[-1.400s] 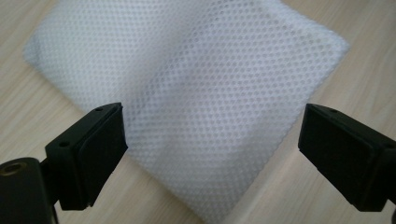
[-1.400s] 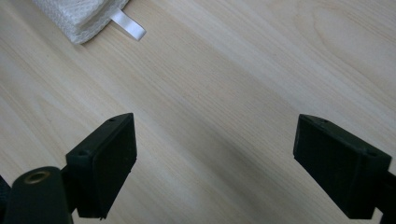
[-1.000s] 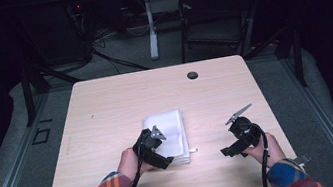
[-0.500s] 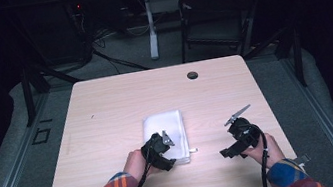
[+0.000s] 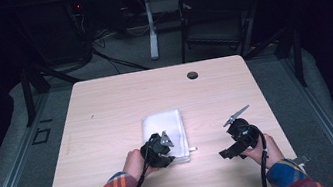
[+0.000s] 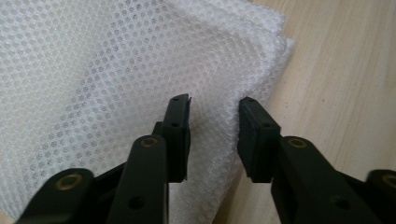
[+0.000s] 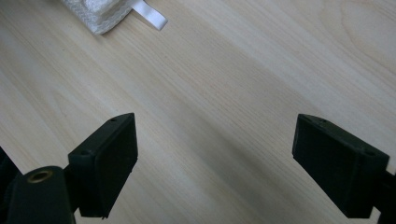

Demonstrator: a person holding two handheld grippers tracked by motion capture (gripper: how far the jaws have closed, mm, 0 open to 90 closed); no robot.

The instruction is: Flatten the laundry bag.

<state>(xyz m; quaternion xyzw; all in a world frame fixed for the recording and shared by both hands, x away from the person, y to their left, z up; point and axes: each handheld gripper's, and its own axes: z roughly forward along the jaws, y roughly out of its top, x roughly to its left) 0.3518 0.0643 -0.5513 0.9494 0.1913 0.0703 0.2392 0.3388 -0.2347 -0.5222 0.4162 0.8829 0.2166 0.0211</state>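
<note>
Since a second ago the left gripper (image 5: 162,147) has drawn back toward the near edge of the folded white cloth (image 5: 164,125). From the high view, the table (image 5: 107,113) lies bare around the cloth, with wide room left and beyond; the right gripper (image 5: 236,135) sits well apart to the right. Left gripper view: mesh cloth (image 6: 93,70), layered corner, jaws slightly parted over its edge, gripping nothing. Right gripper view: jaws spread wide above bare wood, a white tag (image 7: 150,15) beside the cloth's corner.
</note>
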